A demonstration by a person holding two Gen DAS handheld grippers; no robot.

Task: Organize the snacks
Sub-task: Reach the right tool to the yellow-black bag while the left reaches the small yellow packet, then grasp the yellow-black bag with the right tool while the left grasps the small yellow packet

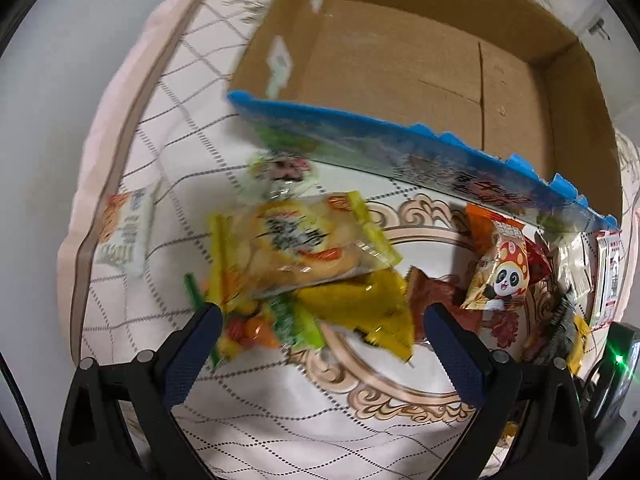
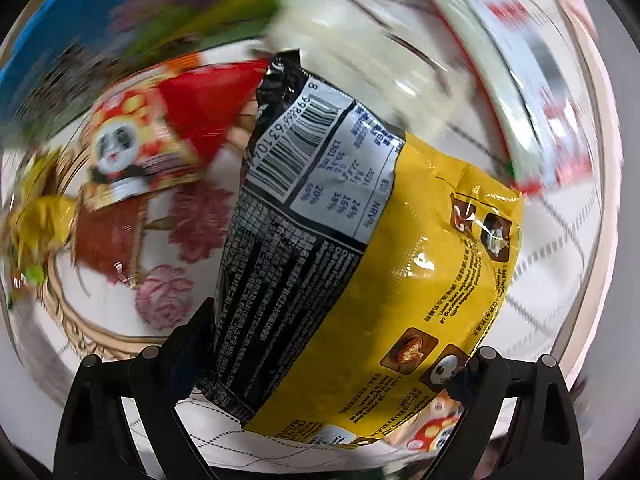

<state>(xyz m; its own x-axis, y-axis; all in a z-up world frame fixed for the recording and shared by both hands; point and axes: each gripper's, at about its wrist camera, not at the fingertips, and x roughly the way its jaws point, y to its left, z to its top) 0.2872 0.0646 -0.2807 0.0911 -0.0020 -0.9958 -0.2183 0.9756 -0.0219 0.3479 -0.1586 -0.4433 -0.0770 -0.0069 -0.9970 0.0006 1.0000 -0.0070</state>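
In the left wrist view my left gripper (image 1: pixel 320 316) is open and empty, just above a heap of snacks: a clear yellow-edged cracker pack (image 1: pixel 300 244), a yellow packet (image 1: pixel 360 308) under it and a green-and-orange candy bag (image 1: pixel 248 328). A panda packet (image 1: pixel 500 268) lies to the right. An open cardboard box (image 1: pixel 420 64) with a blue printed front stands behind them, empty inside. In the right wrist view my right gripper (image 2: pixel 332 352) is shut on a yellow-and-black noodle pack (image 2: pixel 360 240), lifted off the cloth. The panda packet (image 2: pixel 132 148) lies to its left.
A white wrapped snack (image 1: pixel 124 236) lies alone at the left near the table edge. White-and-red packets (image 1: pixel 608 276) sit at the far right; one shows blurred in the right wrist view (image 2: pixel 532 92). The patterned cloth (image 1: pixel 280 420) is bare toward me.
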